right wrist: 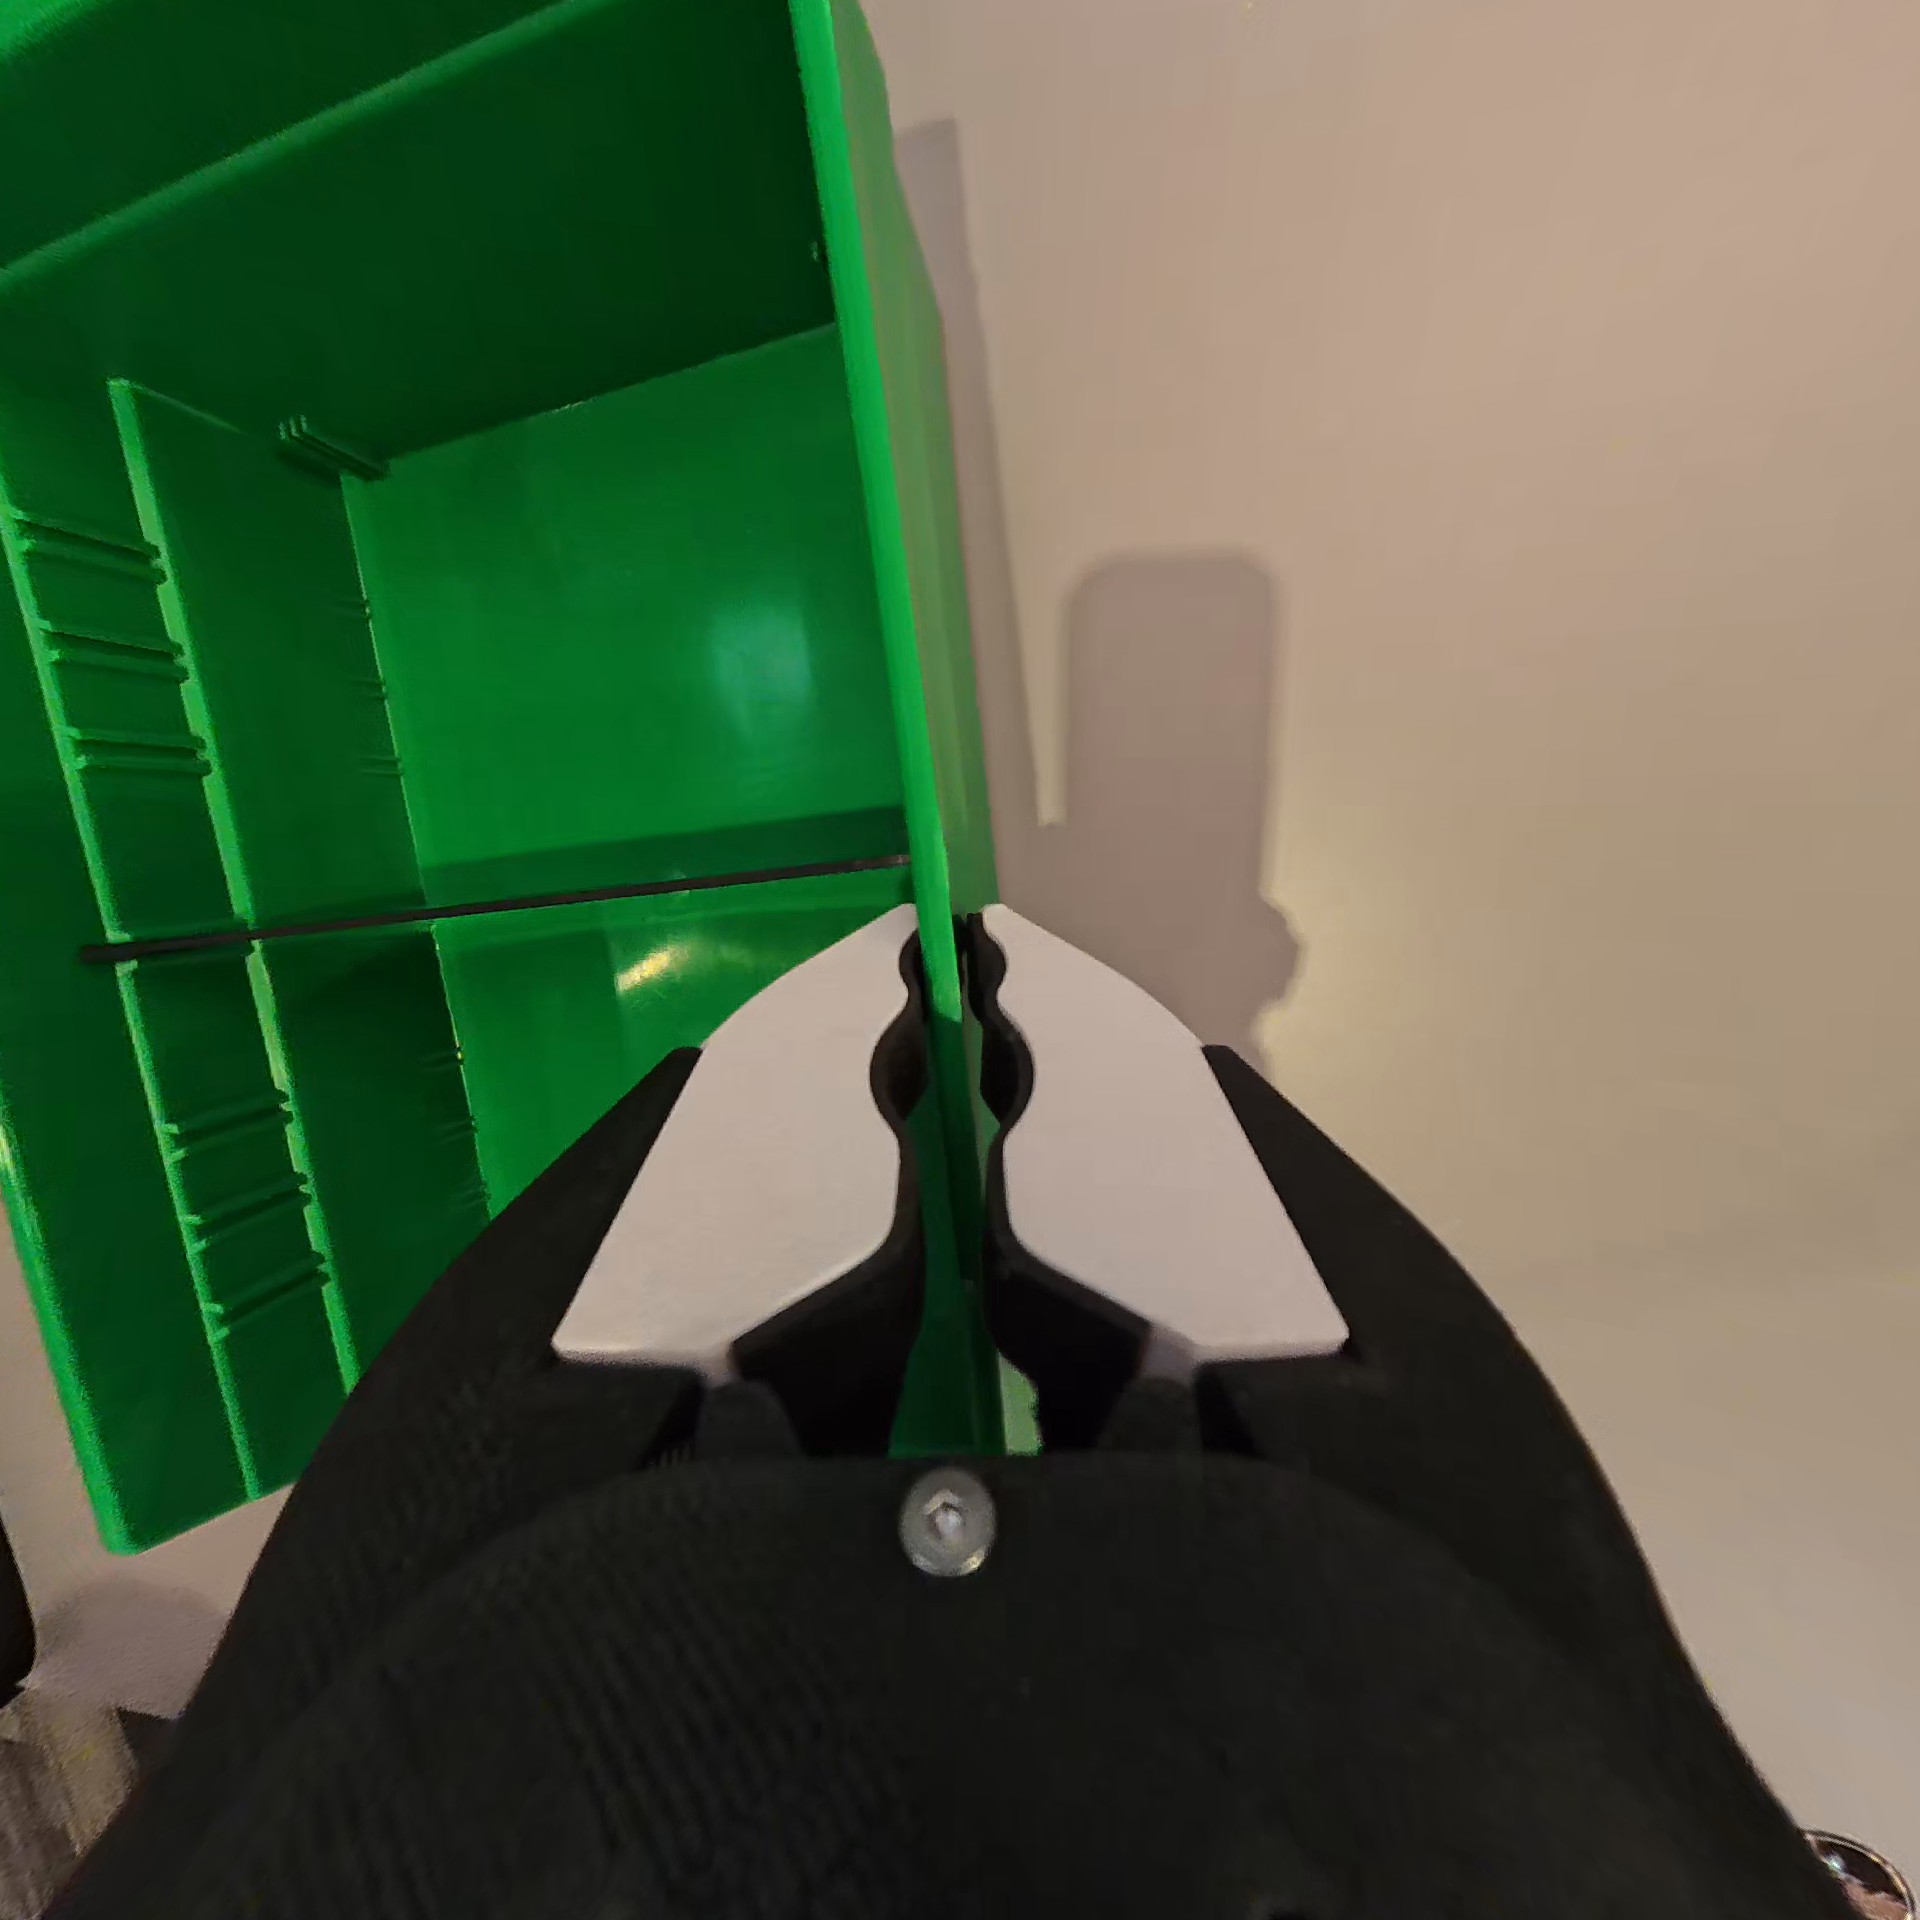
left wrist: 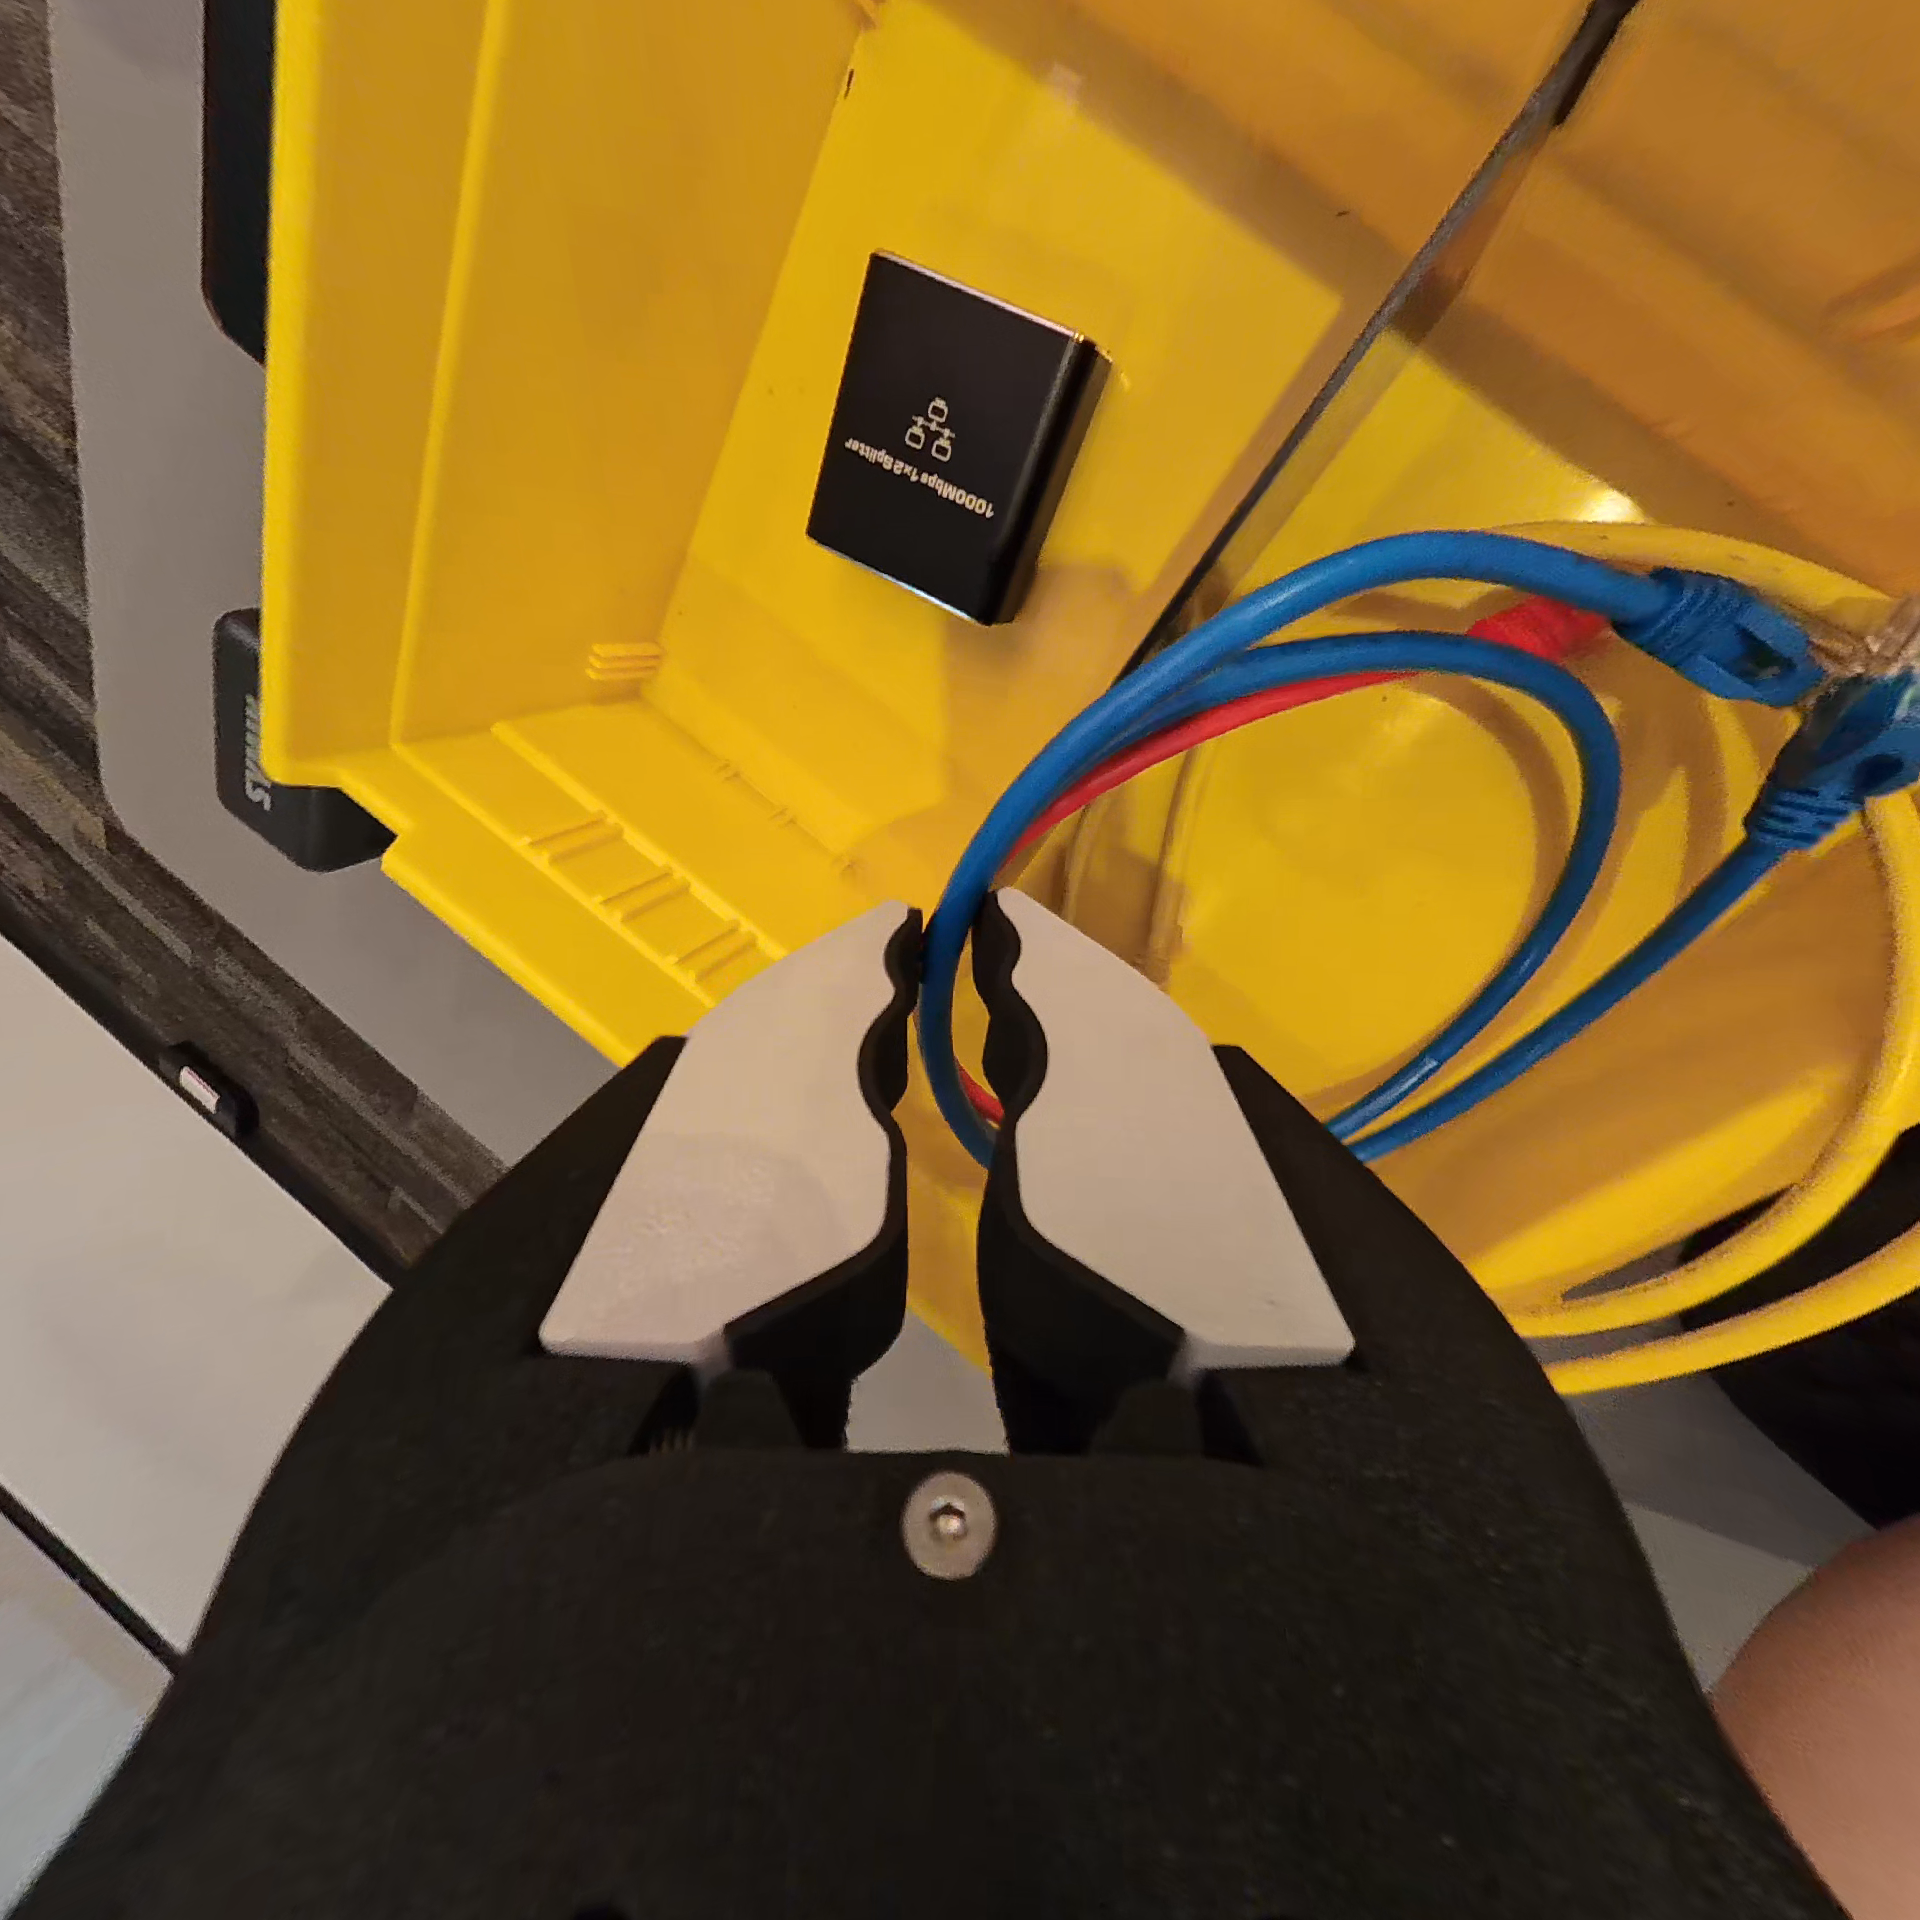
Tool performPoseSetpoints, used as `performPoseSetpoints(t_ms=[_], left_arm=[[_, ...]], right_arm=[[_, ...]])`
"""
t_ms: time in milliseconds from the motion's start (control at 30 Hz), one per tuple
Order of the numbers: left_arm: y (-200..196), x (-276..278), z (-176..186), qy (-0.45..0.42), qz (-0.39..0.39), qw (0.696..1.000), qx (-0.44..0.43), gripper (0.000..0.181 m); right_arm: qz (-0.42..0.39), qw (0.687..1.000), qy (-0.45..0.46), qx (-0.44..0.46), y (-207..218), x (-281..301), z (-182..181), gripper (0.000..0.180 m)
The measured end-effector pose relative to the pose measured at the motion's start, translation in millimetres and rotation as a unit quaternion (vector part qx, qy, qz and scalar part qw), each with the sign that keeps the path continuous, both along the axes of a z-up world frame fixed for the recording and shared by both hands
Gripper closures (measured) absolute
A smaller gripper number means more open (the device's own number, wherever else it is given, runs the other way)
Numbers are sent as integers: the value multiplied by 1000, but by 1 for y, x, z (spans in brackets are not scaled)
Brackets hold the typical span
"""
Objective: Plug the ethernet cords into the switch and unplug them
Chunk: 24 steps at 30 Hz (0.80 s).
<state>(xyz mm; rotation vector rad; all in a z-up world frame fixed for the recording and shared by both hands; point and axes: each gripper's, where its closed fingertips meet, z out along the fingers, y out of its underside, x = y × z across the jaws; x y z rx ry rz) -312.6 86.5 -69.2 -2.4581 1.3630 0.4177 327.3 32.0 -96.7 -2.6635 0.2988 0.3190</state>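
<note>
The left gripper (left wrist: 956, 920) closes its grey, black-padded fingers to a narrow gap around a loop of blue ethernet cord (left wrist: 940, 1029), with a red ethernet cord (left wrist: 1174, 732) running just behind it; whether the pads actually pinch the blue loop or only bracket it cannot be told from this angle. The hold looks meant to lift the tangle clear so that a plug can be sorted out. The cords lie in a yellow moulded plastic bin (left wrist: 665, 831), coiled with a longer yellow ethernet cord (left wrist: 1860, 1081) toward three o'clock, where the blue plug boots (left wrist: 1704, 634) and the red boot (left wrist: 1532, 629) bunch together, all unplugged. The small glossy black box-shaped switch (left wrist: 951, 436) sits alone on the bin floor at twelve o'clock from the fingertips, well apart from every plug. A clear divider with a dark edge (left wrist: 1382, 332) separates it from the cords.

In the right wrist view, the right gripper (right wrist: 943, 930) is clamped on the thin upright side wall of a green plastic bin (right wrist: 582, 644), probably to steady or shift it. A clear divider (right wrist: 488, 909) crosses that bin at nine o'clock. It stands on a pale tabletop (right wrist: 1507, 520).

Judging by this, plugging in has not begun.
</note>
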Motion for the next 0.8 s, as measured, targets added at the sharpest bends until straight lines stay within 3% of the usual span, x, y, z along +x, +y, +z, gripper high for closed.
performPoseSetpoints(t_ms=[133,400,800], left_arm=[[-9,-1,15,10,-2,1000,17,173],[-23,5,35,15,-20,999,47,174],[-21,0,32,-12,19,999,39,173]], right_arm=[[-3,1000,15,14,3,-3,9,161],[4,997,-52,50,9,-2,34,149],[4,990,-81,115,10,-12,76,151]])
